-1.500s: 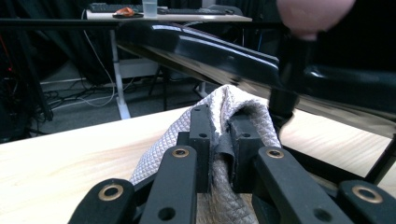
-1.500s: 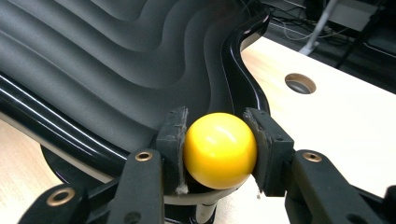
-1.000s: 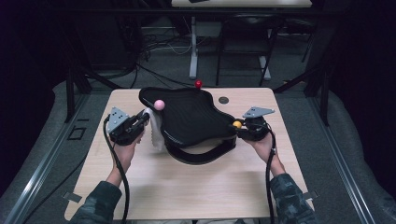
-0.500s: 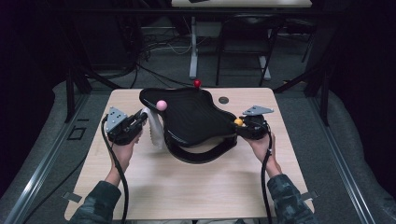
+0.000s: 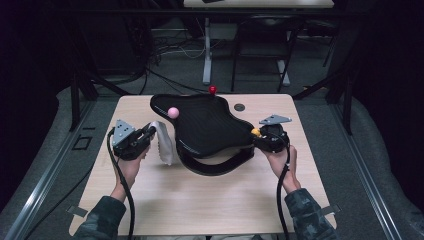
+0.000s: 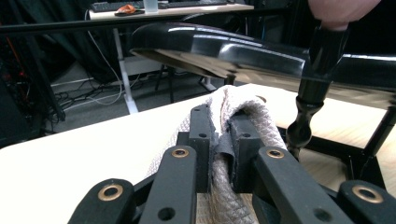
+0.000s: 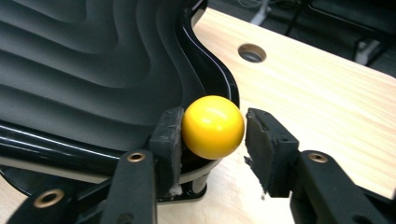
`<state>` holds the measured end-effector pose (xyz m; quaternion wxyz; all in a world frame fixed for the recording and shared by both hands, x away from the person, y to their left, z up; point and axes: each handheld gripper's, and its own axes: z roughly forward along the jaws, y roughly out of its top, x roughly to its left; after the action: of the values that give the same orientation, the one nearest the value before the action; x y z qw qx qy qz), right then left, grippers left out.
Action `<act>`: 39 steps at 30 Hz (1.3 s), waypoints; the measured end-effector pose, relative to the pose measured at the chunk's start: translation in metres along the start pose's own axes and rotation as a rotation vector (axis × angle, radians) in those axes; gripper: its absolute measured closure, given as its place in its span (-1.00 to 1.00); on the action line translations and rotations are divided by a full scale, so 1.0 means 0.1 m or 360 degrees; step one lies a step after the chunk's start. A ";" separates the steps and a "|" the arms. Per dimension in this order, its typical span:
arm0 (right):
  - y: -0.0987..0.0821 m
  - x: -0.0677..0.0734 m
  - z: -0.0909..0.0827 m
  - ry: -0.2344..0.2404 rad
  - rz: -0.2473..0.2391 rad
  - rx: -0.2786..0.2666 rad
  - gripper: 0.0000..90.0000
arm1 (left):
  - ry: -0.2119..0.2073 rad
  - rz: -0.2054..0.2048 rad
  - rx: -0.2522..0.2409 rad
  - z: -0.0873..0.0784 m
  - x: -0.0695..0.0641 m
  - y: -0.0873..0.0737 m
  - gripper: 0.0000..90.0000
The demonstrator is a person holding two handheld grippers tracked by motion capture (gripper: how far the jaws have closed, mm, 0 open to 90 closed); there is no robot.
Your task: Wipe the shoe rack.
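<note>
The wooden table (image 5: 210,195) carries a big black wavy tray (image 5: 207,125) on a dark stand, a pink ball (image 5: 173,112) at its far-left rim and a red ball (image 5: 212,89) at its far edge. At the tray's left side the left gripper (image 5: 148,134) is clamped tight on a fold of pale quilted cloth (image 6: 233,140), which hangs just beside the tray. On the right, the right gripper (image 7: 212,135) brackets the yellow ball (image 7: 213,126) at the tray's near-right corner, its jaws having just been closing, one pad touching the ball and the other a sliver off it.
</note>
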<state>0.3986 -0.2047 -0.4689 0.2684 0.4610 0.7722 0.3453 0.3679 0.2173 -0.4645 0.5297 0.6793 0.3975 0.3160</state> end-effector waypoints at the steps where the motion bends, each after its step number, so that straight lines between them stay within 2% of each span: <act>1: 0.01 0.01 -0.01 -0.0016 0.0004 0.0016 0.18 | 0.0000 0.0001 0.0007 0.00 0.00 0.00 0.83; 6: 0.00 0.01 -0.11 -0.0023 0.0028 0.0075 0.13 | -0.0007 0.0002 0.0027 0.01 0.01 -0.03 0.83; 8: -0.01 0.01 -0.13 -0.0015 0.0026 0.0080 0.24 | -0.0009 0.0005 0.0033 0.01 0.01 -0.04 0.83; 9: -0.01 0.01 -0.13 0.0018 0.0022 0.0074 0.30 | -0.0014 0.0006 0.0042 0.02 0.01 -0.05 0.83; 13: 0.00 0.02 -0.10 -0.0015 0.0005 0.0060 0.33 | -0.0020 0.0002 0.0063 0.01 0.00 -0.08 0.83; 15: 0.01 0.00 -0.07 -0.0003 0.0007 0.0050 0.34 | -0.0018 -0.0004 0.0067 -0.01 0.01 -0.09 0.83; 17: 0.02 -0.03 -0.03 -0.0029 0.0012 0.0029 0.35 | -0.0015 -0.0011 0.0073 -0.03 0.03 -0.10 0.83; 18: 0.03 -0.05 -0.02 -0.0013 0.0015 0.0030 0.36 | -0.0014 -0.0016 0.0072 -0.04 0.04 -0.11 0.83; 21: 0.07 -0.09 0.04 -0.0034 0.0036 0.0026 0.37 | -0.0006 -0.0023 0.0071 -0.06 0.05 -0.12 0.83; 23: 0.09 -0.08 0.05 -0.0069 0.0050 0.0030 0.20 | -0.0004 -0.0025 0.0076 -0.08 0.06 -0.11 0.83; 25: 0.12 -0.07 0.04 -0.0056 0.0070 0.0024 0.13 | 0.0000 -0.0029 0.0077 -0.08 0.06 -0.11 0.83; 30: 0.14 -0.06 0.12 -0.0107 0.0108 0.0048 0.24 | -0.0024 -0.0032 0.0090 -0.06 0.04 -0.13 0.83; 32: 0.14 -0.05 0.16 -0.0083 0.0101 0.0044 0.31 | -0.0029 -0.0032 0.0091 -0.06 0.03 -0.13 0.83; 34: 0.15 -0.06 0.17 -0.0101 0.0069 0.0042 0.32 | -0.0032 -0.0035 0.0092 -0.06 0.04 -0.14 0.83; 38: 0.16 -0.15 0.22 -0.0079 0.0049 0.0021 0.32 | -0.0032 -0.0042 0.0095 -0.06 0.04 -0.14 0.83; 39: 0.16 -0.19 0.24 -0.0047 0.0051 0.0019 0.32 | -0.0033 -0.0041 0.0098 -0.06 0.04 -0.14 0.83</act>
<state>0.4327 -0.2099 -0.4693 0.2713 0.4798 0.7628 0.3381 0.3618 0.2256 -0.4770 0.5167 0.6935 0.4103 0.2896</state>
